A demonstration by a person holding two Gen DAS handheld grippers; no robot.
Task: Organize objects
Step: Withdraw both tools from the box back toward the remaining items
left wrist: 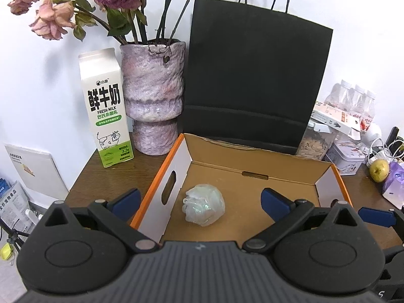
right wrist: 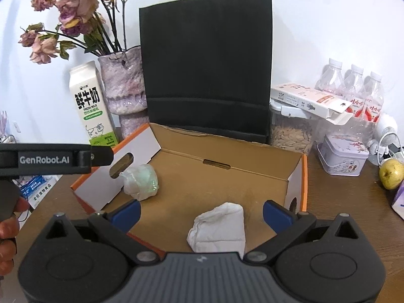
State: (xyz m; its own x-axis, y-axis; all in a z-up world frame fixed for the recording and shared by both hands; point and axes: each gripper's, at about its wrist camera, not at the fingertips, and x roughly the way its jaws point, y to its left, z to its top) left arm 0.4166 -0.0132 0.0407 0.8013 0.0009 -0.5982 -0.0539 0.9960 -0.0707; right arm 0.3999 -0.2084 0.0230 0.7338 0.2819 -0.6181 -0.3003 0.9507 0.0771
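Observation:
An open cardboard box [left wrist: 252, 166] with orange rim sits on the brown table; it also shows in the right wrist view [right wrist: 227, 156]. A crumpled clear plastic bag [left wrist: 204, 208] lies inside at its left; it also shows in the right wrist view [right wrist: 141, 181]. A crumpled white tissue [right wrist: 218, 227] lies at the box's near edge. My left gripper [left wrist: 202, 202] is open, hovering above the plastic bag. My right gripper [right wrist: 200, 214] is open, its fingers either side of the tissue, not touching it. The left gripper's body [right wrist: 45, 159] shows at the left of the right wrist view.
Behind the box stand a black paper bag [right wrist: 207, 68], a purple vase [left wrist: 152, 96] with dried roses and a milk carton [left wrist: 106, 108]. At right are a jar of seeds [right wrist: 290, 131], a tin [right wrist: 343, 156], water bottles [right wrist: 353, 88] and a yellow-green apple [right wrist: 391, 173].

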